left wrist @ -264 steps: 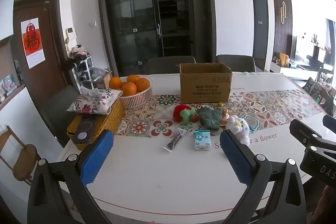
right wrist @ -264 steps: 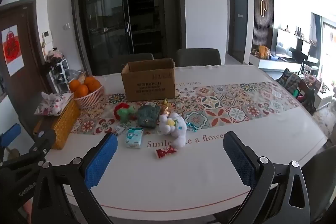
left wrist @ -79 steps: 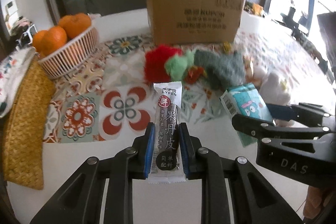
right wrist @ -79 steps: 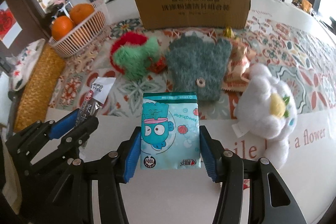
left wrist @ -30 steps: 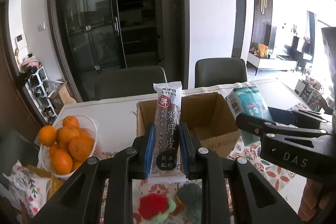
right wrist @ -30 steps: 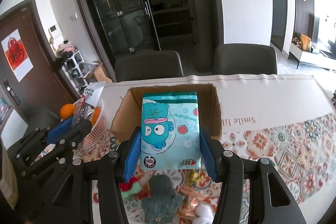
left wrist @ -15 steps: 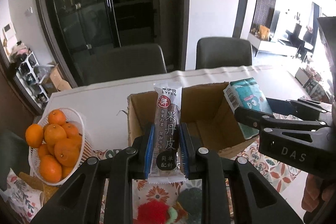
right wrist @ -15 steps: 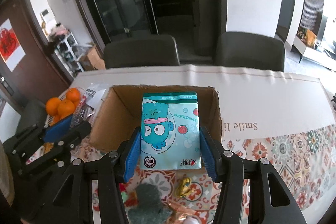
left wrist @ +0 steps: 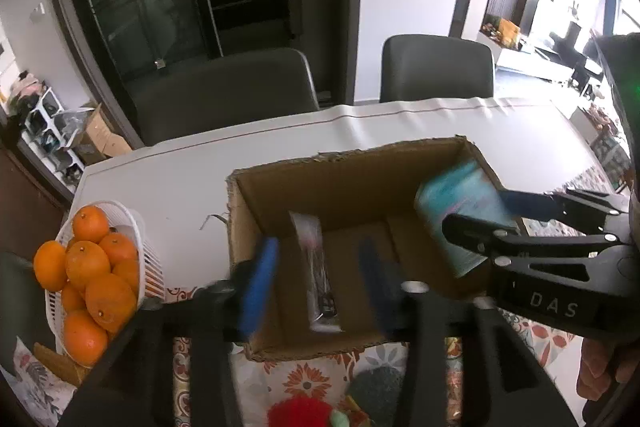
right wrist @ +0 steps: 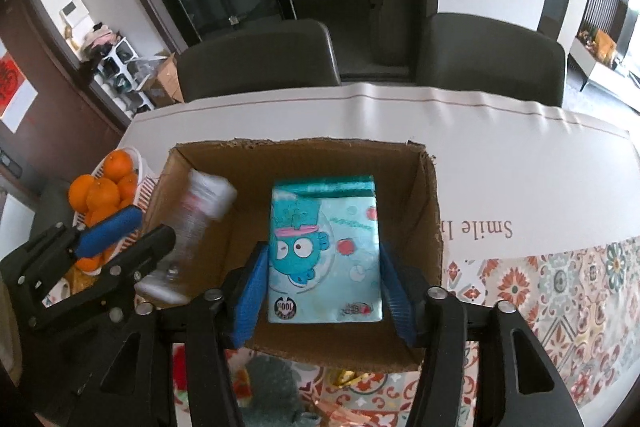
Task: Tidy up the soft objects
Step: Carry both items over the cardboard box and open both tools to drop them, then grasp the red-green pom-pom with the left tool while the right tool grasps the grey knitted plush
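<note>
An open cardboard box [left wrist: 280,183] [right wrist: 428,203] stands on the table. My left gripper [left wrist: 316,279] is open above its near left part; the snack bar packet [left wrist: 316,279] is blurred between the spread fingers, free of them, over the box floor. It also shows blurred in the right wrist view [right wrist: 196,219]. My right gripper [right wrist: 324,283] is open over the box; the teal tissue pack [right wrist: 324,251] [left wrist: 460,211] sits between the blue pads with gaps on both sides. A grey plush glove [left wrist: 376,395] and a red plush [left wrist: 300,413] lie in front of the box.
A white basket of oranges [left wrist: 156,267] [right wrist: 100,187] stands left of the box. A patterned runner [right wrist: 560,291] covers the table's near side. Two dark chairs [left wrist: 224,95] [left wrist: 436,67] stand behind the table. A woven box with a cloth [left wrist: 48,371] is at the far left.
Both grippers have opened over the box. The snack bar and the tissue pack, held tight half a second ago, are loose and dropping into the box. Both cameras moved closer over the box.
</note>
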